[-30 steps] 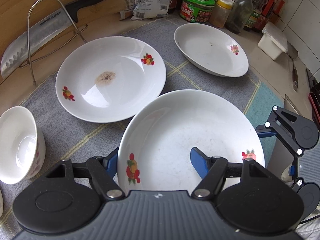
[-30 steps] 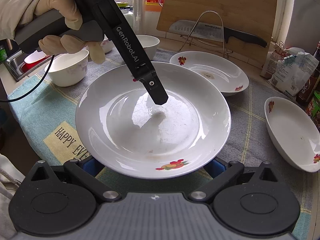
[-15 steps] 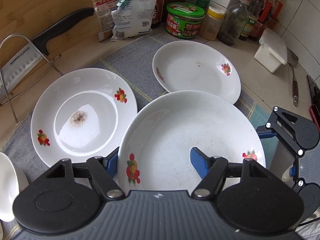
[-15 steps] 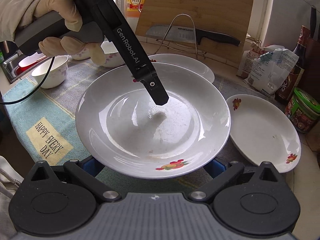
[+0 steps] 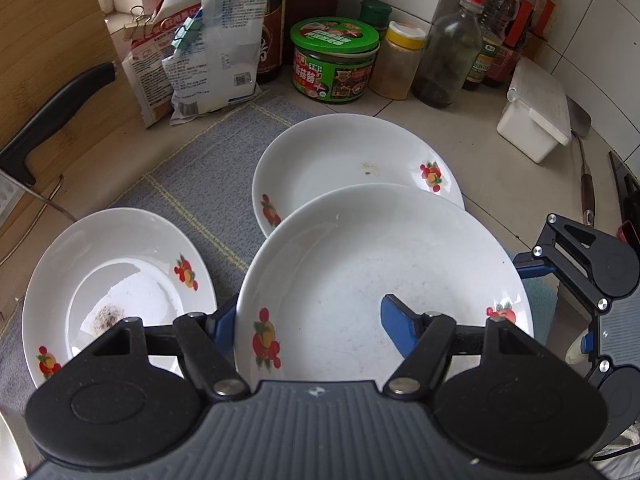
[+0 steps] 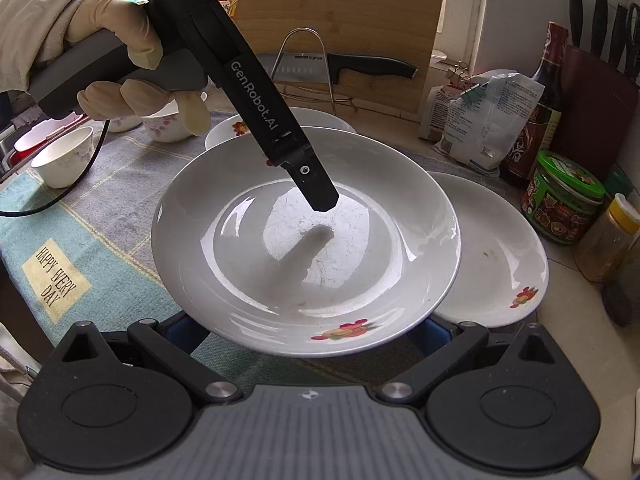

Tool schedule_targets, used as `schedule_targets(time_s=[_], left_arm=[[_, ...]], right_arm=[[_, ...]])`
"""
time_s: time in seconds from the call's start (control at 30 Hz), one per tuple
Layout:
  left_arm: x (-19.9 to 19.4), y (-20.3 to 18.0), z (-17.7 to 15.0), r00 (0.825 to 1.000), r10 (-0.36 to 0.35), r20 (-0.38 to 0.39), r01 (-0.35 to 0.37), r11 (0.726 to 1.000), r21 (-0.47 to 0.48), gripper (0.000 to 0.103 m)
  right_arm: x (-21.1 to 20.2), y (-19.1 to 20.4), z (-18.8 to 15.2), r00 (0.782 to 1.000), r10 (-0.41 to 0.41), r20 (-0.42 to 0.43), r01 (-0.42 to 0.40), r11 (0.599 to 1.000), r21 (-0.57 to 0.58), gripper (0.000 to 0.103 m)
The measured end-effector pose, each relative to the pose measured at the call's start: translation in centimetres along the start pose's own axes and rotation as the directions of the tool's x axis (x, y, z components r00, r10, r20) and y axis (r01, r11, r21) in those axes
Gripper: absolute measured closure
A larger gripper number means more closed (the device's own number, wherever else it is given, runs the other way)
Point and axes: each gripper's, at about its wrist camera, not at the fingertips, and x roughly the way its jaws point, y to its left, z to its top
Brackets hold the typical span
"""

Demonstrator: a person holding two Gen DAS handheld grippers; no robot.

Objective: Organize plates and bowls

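While the left wrist view hides them, bowls (image 6: 66, 156) appear rightward.

The held plate (image 6: 304, 240) is glossy white glazed ceramic, faintly scuffed at its centre. The woven cloth mat (image 5: 192, 184) below looks matt and coarse. At the upper left of the left wrist view stands smooth wooden board (image 5: 48, 40); crinkled plastic packets (image 5: 216, 48) shine beside it.
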Motion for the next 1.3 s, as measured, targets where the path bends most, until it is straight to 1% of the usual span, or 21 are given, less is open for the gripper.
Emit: schedule_targets(time_s=[0.47,1.0,1.3], left_arm=[[3.1,-1.0,3.9,1.000,-0.024,0.002,0.024,0.998,0.050,0.032],[5.6,-0.9,6.0,0.999,-0.038,-0.008,0.039,0.996,0.080,0.032],[6.9,-1.2,6.7,0.999,-0.038,-0.018,0.040,0.993,0.115,0.032]], right_arm=[[-0.1,-4.1,-0.6,0.999,-0.045,-0.001,0.045,0.998,0.054,0.000],[0.9,-6.5,-0.6,0.997,-0.076,-0.021,0.078,0.991,0.105,0.000],[1.0,-6.8,-0.4,0.994,-0.100,-0.040,0.105,0.985,0.139,0.000]])
